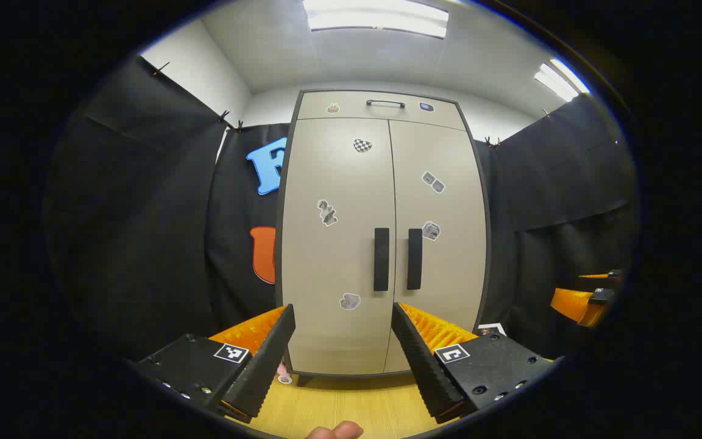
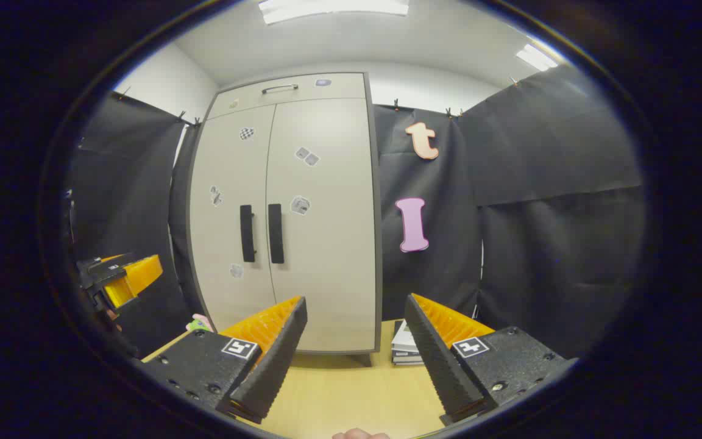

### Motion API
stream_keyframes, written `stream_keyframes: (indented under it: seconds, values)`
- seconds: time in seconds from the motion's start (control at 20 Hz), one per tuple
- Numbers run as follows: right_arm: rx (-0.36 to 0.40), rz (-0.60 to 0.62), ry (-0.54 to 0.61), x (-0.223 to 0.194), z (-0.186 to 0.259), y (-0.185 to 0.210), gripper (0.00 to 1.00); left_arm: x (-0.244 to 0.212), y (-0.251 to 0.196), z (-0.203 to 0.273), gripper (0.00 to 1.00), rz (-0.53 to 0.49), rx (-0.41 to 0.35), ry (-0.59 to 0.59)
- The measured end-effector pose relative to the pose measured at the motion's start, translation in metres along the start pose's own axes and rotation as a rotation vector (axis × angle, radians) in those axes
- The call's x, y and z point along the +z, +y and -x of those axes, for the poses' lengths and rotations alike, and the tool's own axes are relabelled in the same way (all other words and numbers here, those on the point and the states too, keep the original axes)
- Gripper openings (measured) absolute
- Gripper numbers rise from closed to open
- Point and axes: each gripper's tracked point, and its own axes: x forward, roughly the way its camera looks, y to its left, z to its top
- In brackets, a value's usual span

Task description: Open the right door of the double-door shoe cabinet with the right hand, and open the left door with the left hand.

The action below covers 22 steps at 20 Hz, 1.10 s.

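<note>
step: approach, both doors shut | shoe cabinet [image 1: 381, 244] ahead on floor, well apart from tools | left gripper [image 1: 343, 341] wide, empty | right gripper [image 2: 356, 335] wide, empty | next: right gripper to right handle [image 2: 275, 233], close on it, pull; left handle [image 1: 381, 259] after

In the right gripper view we see the shoe cabinet [image 2: 290, 207] standing closed, its left door [image 2: 229, 231] and right door [image 2: 326, 231] flush, with the two dark vertical handles [image 2: 261, 233] side by side at the seam. Small stickers [image 2: 300, 205] dot both doors. Our right gripper [image 2: 356, 332] hangs well short of the cabinet, its jaws spread wide apart with nothing between them. The left gripper [image 2: 116, 280] shows at the far left edge. A stack of booklets [image 2: 406, 350] lies on the wooden floor [image 2: 351, 396] just beside the cabinet's right foot.
</note>
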Motion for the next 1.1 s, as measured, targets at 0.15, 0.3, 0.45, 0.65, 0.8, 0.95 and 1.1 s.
stream_keyframes:
  seconds: [0.15,0.3,0.45,0.65,0.8,0.95,1.1]
  values:
    - [0.010,0.000,0.007,-0.001,0.001,0.010,1.00,-0.002,0.003,0.002,0.95,-0.009,-0.005,0.007]
    - [0.015,-0.005,0.015,-0.003,0.001,0.014,1.00,-0.002,0.004,0.002,0.95,0.001,-0.013,0.003]
    - [0.016,-0.013,0.015,-0.004,0.000,0.018,1.00,-0.004,0.007,0.001,0.95,0.004,-0.019,0.006]
    - [0.010,-0.018,0.020,-0.005,-0.001,0.020,1.00,-0.007,0.009,0.000,0.95,0.005,-0.017,0.007]
    - [0.006,-0.020,0.027,-0.009,0.000,0.021,1.00,-0.009,0.009,-0.001,0.95,0.012,-0.023,0.010]
    - [0.012,-0.020,0.036,-0.012,-0.001,0.026,1.00,-0.007,0.011,-0.002,0.95,0.009,-0.024,0.006]
    - [0.033,-0.022,0.050,-0.013,-0.005,0.037,1.00,-0.011,0.013,0.000,0.95,0.001,-0.024,0.008]
